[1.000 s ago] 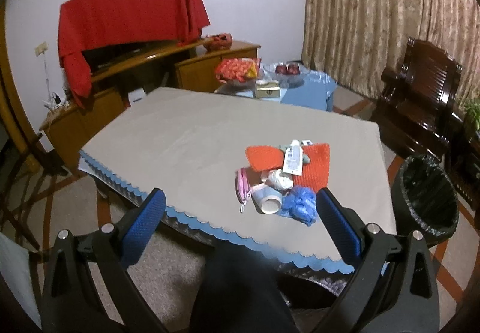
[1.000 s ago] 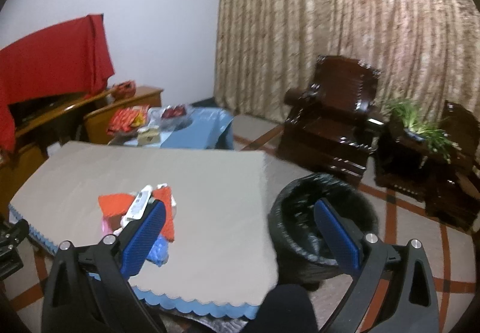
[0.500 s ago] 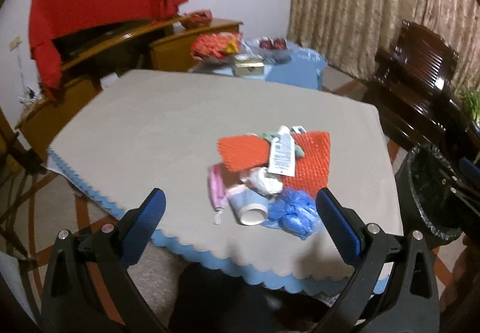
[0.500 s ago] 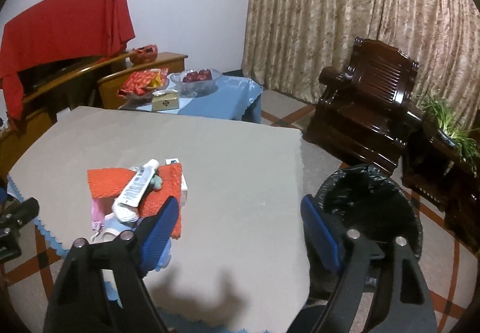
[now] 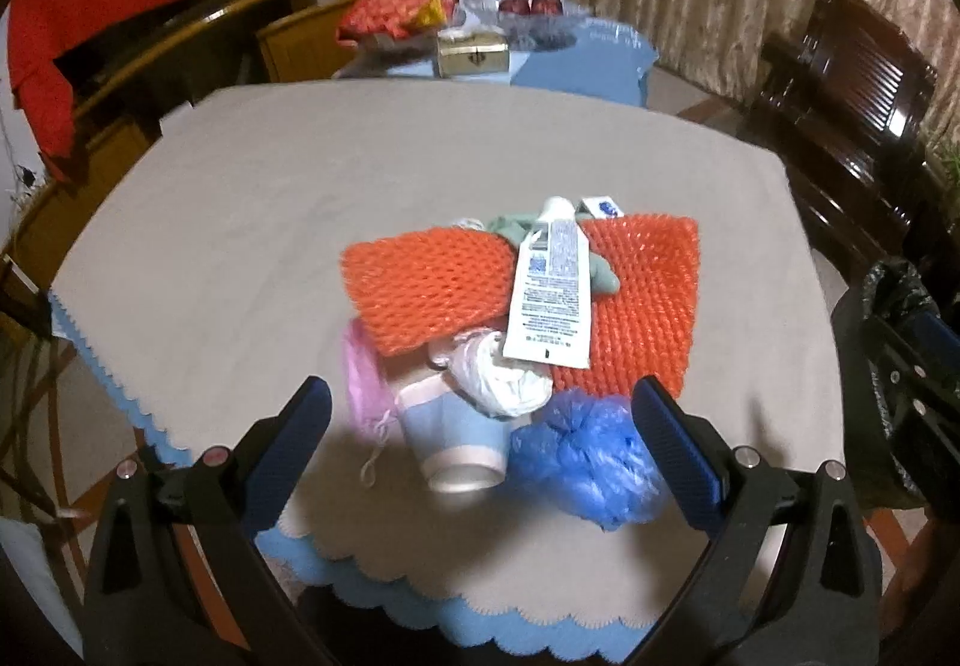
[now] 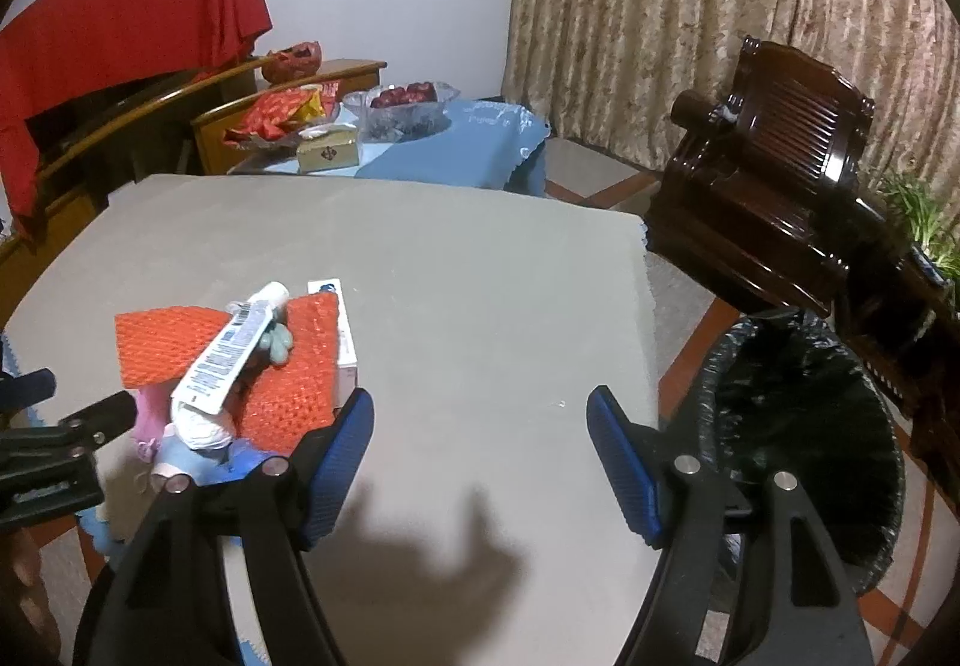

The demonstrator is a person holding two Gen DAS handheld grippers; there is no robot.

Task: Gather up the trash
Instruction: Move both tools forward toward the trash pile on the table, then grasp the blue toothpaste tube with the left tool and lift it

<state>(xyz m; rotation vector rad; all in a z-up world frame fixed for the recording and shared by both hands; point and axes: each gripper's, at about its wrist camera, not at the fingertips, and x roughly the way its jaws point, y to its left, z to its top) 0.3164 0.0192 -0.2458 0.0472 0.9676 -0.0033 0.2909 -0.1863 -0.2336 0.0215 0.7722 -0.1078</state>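
A pile of trash lies near the front edge of the grey table [image 5: 270,198]: two orange foam nets [image 5: 432,294], a white tube [image 5: 549,294], a blue paper cup on its side [image 5: 456,438], a crumpled blue bag [image 5: 585,456], a white wad [image 5: 504,378] and a pink mask [image 5: 360,384]. My left gripper [image 5: 480,414] is open and empty, just in front of the cup. My right gripper [image 6: 480,426] is open and empty above the table, right of the pile [image 6: 240,354]. A black-lined bin [image 6: 804,426] stands on the floor to the table's right.
A low table with a blue cloth [image 6: 456,138], snacks, fruit and a small box stands behind. A wooden sideboard [image 5: 180,36] with a red cloth is at the back left. A dark wooden armchair [image 6: 774,186] and a plant are at the right, before curtains.
Both grippers have moved forward over the table. The left one has come close to the trash pile; the right one has come in beside the pile, with the bin to its right.
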